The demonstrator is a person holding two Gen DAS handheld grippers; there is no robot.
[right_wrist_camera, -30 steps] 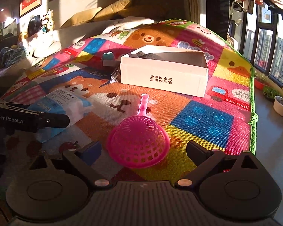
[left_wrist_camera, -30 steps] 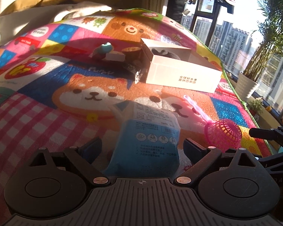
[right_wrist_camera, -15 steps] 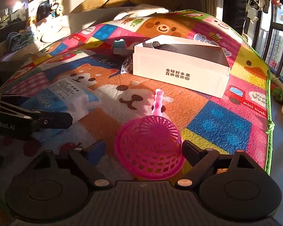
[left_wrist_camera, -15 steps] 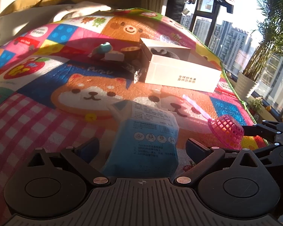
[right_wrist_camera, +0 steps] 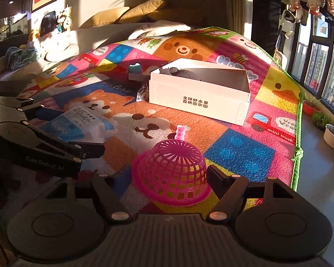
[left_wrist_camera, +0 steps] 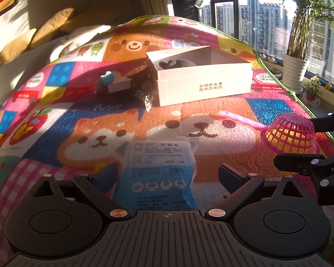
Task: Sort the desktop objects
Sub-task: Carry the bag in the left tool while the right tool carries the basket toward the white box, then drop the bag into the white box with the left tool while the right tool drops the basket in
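Observation:
A blue and white packet [left_wrist_camera: 158,173] lies flat on the play mat between the fingers of my left gripper [left_wrist_camera: 167,175]. Its jaws are closing, and a gap still shows at the packet's right side. A pink mesh basket [right_wrist_camera: 171,173] with a handle sits dome-up on the mat. My right gripper [right_wrist_camera: 168,176] is closing around it, with the fingers close beside its rim and no squeeze visible. An open white box [left_wrist_camera: 202,86] stands farther back with a dark object [left_wrist_camera: 178,63] inside.
A small teal toy [left_wrist_camera: 106,77] and a black crinkled bag [left_wrist_camera: 144,93] lie left of the box. The colourful mat [right_wrist_camera: 238,153] ends at a green edge on the right, above a floor with plant pots [left_wrist_camera: 295,71]. Pillows [right_wrist_camera: 140,11] lie at the back.
The right gripper's fingers have narrowed around the pink basket, which has come closer between them. The left gripper has shifted and rolled, so the box sits more central in its view.

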